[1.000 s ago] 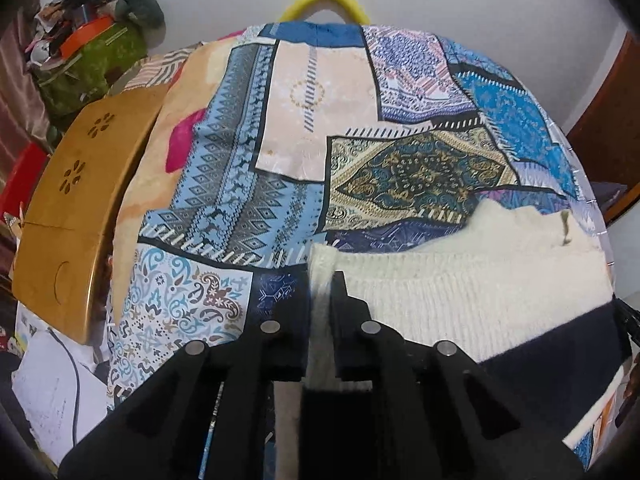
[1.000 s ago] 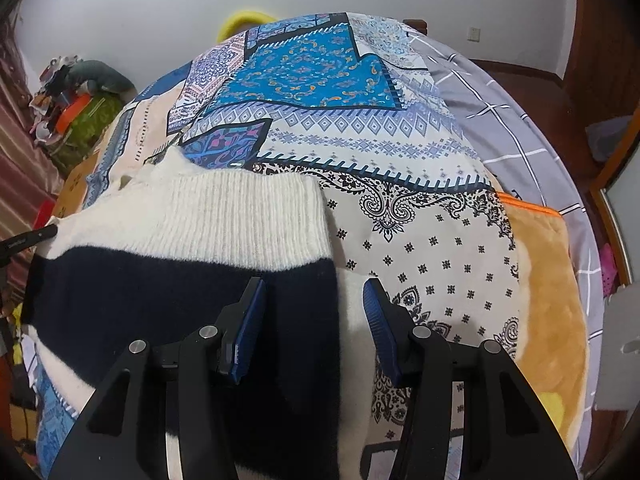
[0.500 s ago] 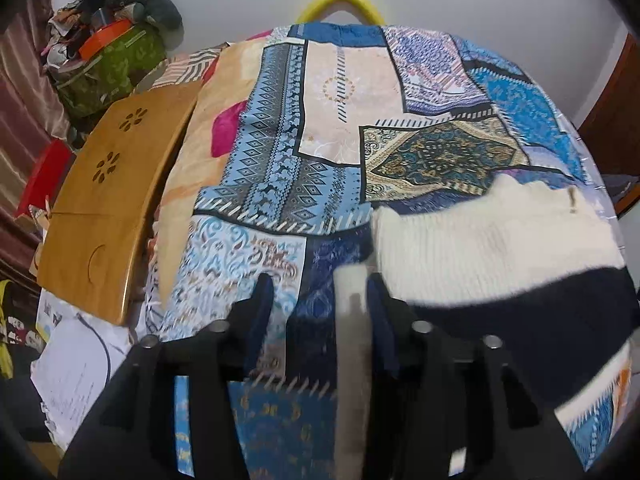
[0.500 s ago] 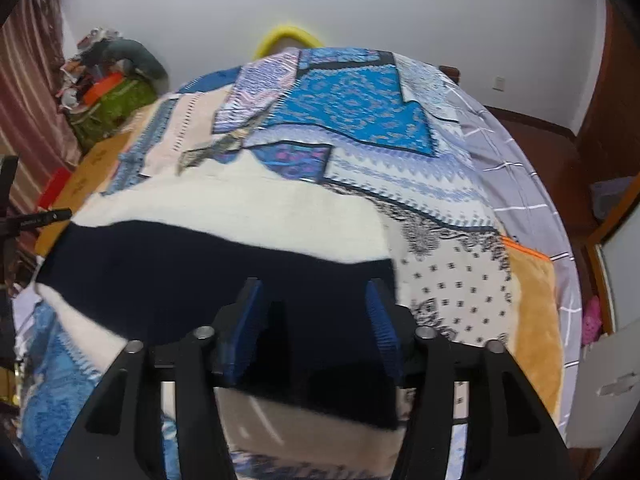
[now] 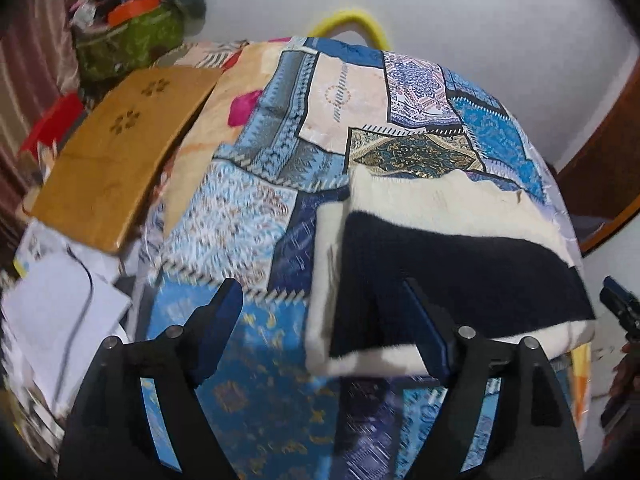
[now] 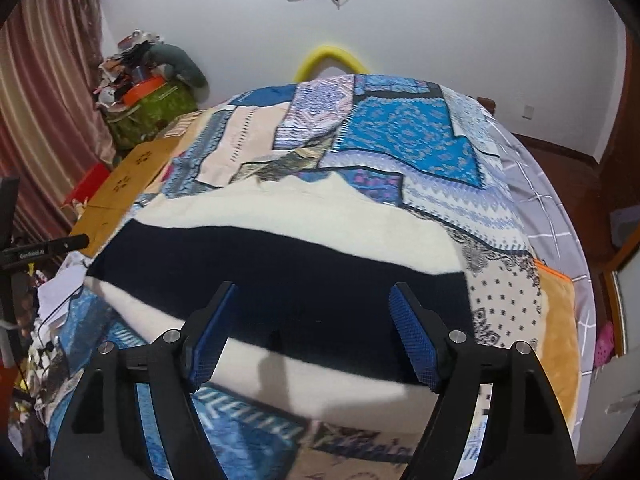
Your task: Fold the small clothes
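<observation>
The cream-and-navy sweater [image 6: 280, 264] lies folded flat on the patchwork bedspread [image 6: 400, 140]. Both the left gripper [image 5: 328, 316] and the right gripper [image 6: 312, 312] have just been opening; their fingers stand wide above the sweater, nothing held. The release looks done; the next fold probably needs a fresh grasp on a sweater edge.

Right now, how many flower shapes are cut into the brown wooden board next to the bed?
2. One flower cutout sits nearer the far end of the wooden board, the other just below it toward the middle. More could be hidden in the blur.
</observation>
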Motion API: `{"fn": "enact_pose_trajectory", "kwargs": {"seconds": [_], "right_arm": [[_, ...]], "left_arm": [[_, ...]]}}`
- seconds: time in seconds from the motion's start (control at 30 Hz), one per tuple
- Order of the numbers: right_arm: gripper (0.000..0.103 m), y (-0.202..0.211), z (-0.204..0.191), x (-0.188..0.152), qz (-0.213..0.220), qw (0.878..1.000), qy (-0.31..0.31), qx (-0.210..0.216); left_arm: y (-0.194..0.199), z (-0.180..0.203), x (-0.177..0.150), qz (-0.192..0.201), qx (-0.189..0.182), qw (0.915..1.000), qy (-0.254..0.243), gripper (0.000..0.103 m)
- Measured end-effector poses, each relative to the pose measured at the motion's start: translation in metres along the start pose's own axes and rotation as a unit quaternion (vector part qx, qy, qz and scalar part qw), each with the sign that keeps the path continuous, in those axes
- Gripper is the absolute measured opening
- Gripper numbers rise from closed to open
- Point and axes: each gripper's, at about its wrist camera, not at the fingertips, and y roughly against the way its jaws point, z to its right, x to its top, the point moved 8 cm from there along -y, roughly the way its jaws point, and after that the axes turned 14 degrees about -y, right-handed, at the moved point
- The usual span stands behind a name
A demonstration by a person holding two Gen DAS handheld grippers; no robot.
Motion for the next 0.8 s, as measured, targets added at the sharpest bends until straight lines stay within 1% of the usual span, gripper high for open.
{"fn": "enact_pose_trajectory", "kwargs": {"seconds": [0.07, 0.1, 0.17, 0.23, 0.3, 0.4, 0.53, 0.57, 0.7, 0.8], "right_arm": [[0.076, -0.001, -0.010, 0.000, 0.001, 1.000, 0.004, 0.006], [0.077, -0.001, -0.012, -0.001, 0.001, 1.000, 0.005, 0.007], [0.079, -0.004, -0.021, -0.003, 0.002, 1.000, 0.012, 0.011], [0.079, -0.008, -0.028, -0.006, 0.000, 1.000, 0.018, 0.016], [0.079, -0.013, -0.034, -0.009, -0.005, 1.000, 0.020, 0.022], [0.079, -0.021, -0.039, -0.014, -0.015, 0.999, 0.021, 0.026], [0.079, -0.038, -0.039, -0.021, -0.038, 0.999, 0.020, 0.024], [0.079, -0.046, -0.037, -0.024, -0.049, 0.998, 0.017, 0.025], [0.079, -0.062, -0.029, -0.032, -0.072, 0.997, 0.011, 0.013], [0.081, -0.069, -0.027, -0.036, -0.080, 0.997, 0.015, 0.011]], "left_arm": [[0.000, 0.002, -0.007, -0.006, -0.013, 0.9997, 0.020, 0.081], [-0.001, 0.003, -0.012, -0.010, -0.025, 0.9991, 0.033, 0.082], [-0.007, 0.007, -0.023, -0.027, -0.046, 0.9968, 0.059, 0.085], [-0.014, 0.013, -0.032, -0.046, -0.061, 0.9947, 0.069, 0.085], [-0.021, 0.018, -0.042, -0.065, -0.066, 0.9932, 0.070, 0.085], [-0.028, 0.024, -0.052, -0.079, -0.072, 0.9910, 0.080, 0.085], [-0.035, 0.034, -0.059, -0.086, -0.104, 0.9852, 0.105, 0.085], [-0.036, 0.037, -0.059, -0.087, -0.112, 0.9839, 0.109, 0.085], [-0.043, 0.055, -0.058, -0.094, -0.142, 0.9791, 0.111, 0.085], [-0.049, 0.065, -0.054, -0.095, -0.156, 0.9761, 0.118, 0.085]]}}
